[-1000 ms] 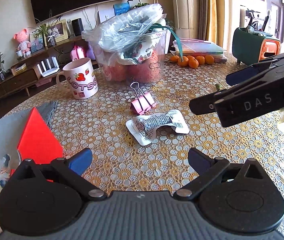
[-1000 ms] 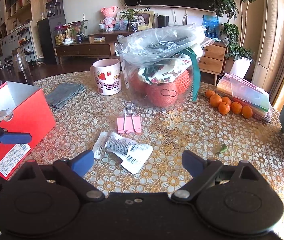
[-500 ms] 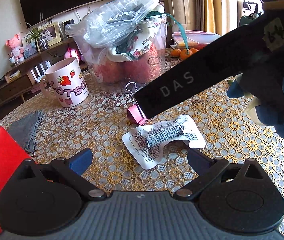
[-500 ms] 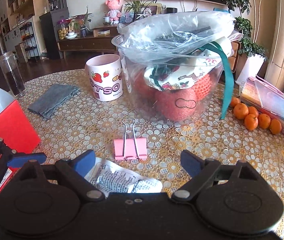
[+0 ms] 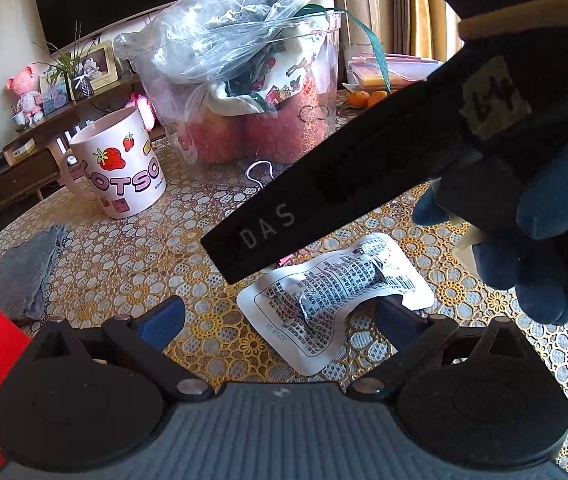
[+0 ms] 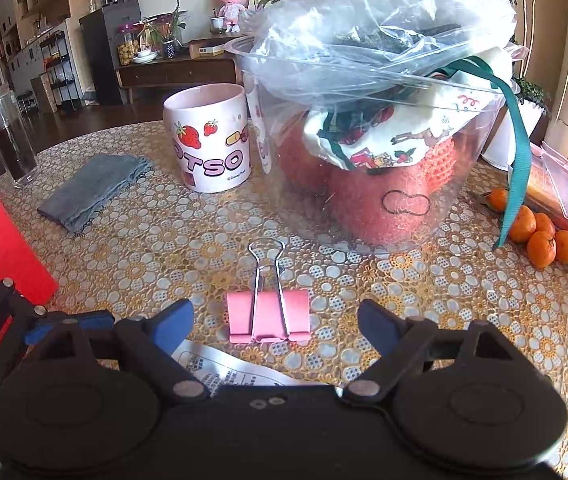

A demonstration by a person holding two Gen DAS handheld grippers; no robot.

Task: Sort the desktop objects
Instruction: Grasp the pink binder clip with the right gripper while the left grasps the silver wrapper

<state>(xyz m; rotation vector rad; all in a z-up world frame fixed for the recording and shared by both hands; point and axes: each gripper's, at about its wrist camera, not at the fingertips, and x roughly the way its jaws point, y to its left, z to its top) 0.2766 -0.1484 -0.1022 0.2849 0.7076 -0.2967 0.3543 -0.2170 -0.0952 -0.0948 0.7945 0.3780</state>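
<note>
Two sets of tongs are spread wide, nothing gripped; the right tongs (image 6: 275, 322) have just been narrowing. The pink metal binder clip (image 6: 268, 317), at lower centre on the lace-patterned surface (image 6: 463, 304), should be straddled squarely across its body before closure.
</note>
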